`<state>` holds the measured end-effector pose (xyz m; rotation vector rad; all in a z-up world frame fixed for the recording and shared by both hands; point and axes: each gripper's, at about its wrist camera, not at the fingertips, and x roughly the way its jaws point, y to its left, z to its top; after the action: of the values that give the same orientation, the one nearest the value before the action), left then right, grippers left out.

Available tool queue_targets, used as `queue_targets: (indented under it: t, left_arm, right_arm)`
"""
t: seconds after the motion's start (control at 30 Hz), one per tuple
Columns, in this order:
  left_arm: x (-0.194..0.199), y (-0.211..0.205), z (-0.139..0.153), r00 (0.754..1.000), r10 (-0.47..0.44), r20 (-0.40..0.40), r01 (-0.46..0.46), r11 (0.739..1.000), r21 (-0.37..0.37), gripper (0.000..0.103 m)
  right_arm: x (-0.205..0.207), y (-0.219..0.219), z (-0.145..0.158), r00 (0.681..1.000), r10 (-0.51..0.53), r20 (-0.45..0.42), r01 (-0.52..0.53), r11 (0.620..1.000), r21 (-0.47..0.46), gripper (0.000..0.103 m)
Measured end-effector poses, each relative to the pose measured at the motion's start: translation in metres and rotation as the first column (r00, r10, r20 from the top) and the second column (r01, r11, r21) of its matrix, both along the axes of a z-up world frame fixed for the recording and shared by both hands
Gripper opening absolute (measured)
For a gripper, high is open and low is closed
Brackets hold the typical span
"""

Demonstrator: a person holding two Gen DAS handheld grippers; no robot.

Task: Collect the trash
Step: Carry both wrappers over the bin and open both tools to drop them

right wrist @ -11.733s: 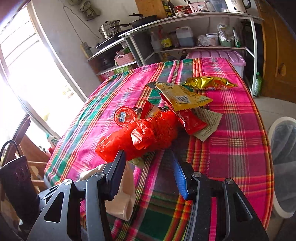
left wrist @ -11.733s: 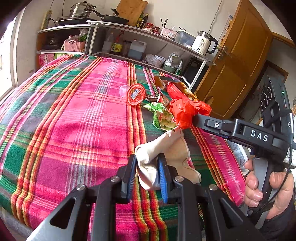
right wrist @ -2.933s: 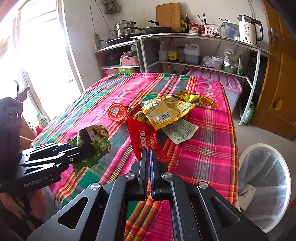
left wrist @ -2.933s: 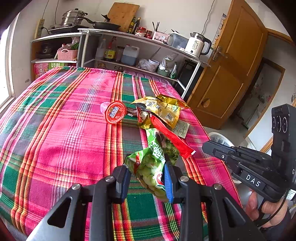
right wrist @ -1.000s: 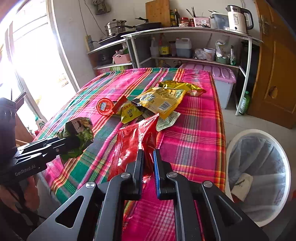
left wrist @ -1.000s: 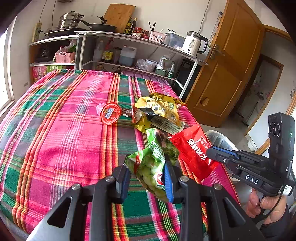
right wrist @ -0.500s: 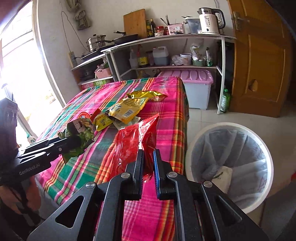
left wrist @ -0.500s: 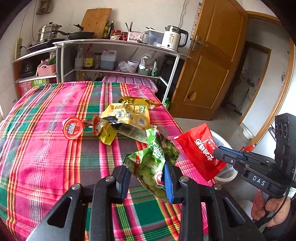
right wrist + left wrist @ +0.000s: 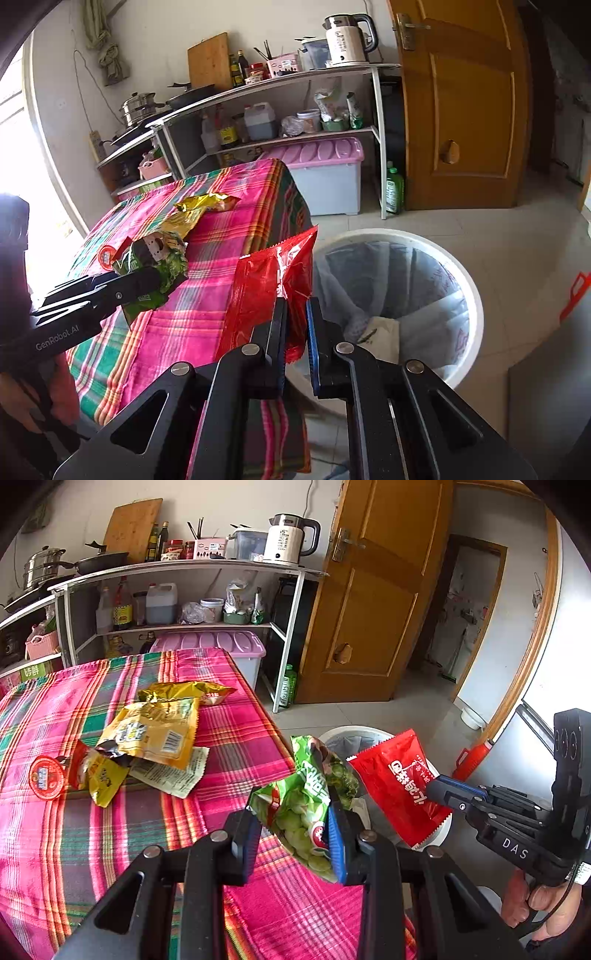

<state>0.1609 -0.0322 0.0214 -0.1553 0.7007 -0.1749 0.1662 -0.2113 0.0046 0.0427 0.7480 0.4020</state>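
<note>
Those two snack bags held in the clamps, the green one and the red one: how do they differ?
The green snack bag is crumpled and printed with green peas; the red packet is flatter, with white lettering. The green one sits in the left gripper above the table's edge, the red one in the right gripper nearer the white bin. Both are clamped and off the table.

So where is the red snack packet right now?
The red snack packet is clamped in the right gripper, held off the table's edge, just short of the white trash bin on the floor to its right.
</note>
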Motion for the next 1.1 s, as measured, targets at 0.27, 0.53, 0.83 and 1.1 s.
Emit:
queue_targets:
  t: [0.27, 0.53, 0.83, 1.1]
  left_arm:
    - [0.024, -0.033, -0.011, 0.998, -0.053, -0.034, 0.053, 0.999, 0.003, 0.033]
    - [0.044, -0.06, -0.024, 0.992, -0.097, -0.079, 0.098, 0.995, 0.008, 0.033]
    - [0.057, -0.079, -0.039, 0.983, -0.121, -0.139, 0.122, 0.992, -0.001, 0.037]
    - [0.06, -0.078, -0.04, 0.981, -0.121, -0.153, 0.119, 0.993, -0.025, 0.047]
  right_arm:
    - [0.011, -0.03, -0.01, 0.998, -0.066, -0.023, 0.066, 0.998, 0.001, 0.01]
    - [0.021, -0.049, -0.024, 0.993, -0.105, -0.057, 0.105, 0.994, 0.0, 0.01]
    - [0.029, -0.063, -0.039, 0.986, -0.138, -0.096, 0.137, 0.99, -0.009, 0.011]
    - [0.029, -0.066, -0.039, 0.983, -0.157, -0.091, 0.156, 0.988, -0.019, 0.014]
